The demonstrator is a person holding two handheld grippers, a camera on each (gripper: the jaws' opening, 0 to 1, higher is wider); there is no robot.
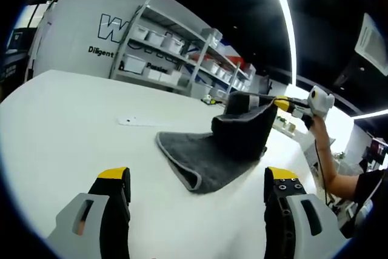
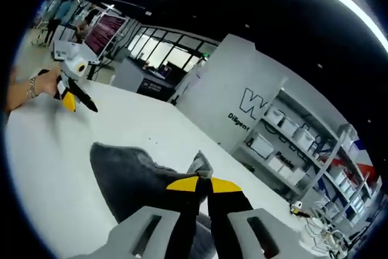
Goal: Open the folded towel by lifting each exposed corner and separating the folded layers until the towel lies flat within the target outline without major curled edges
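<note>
Nearest in the left gripper view, the left gripper [image 1: 197,189] hovers with jaws spread wide over the white table [image 1: 73,119]. Beyond it lies the dark grey towel [image 1: 206,156], one corner lifted by the right gripper [image 1: 280,105], jaws pinched on the fabric [image 2: 203,187]. Farther off stand storage shelves [image 1: 176,53].

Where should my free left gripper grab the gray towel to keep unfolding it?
Probably the near corner of the towel, where the pale hemmed edge turns on the table. It points toward the open left gripper, so come in low from that side. The right gripper holds the far part lifted.
</note>
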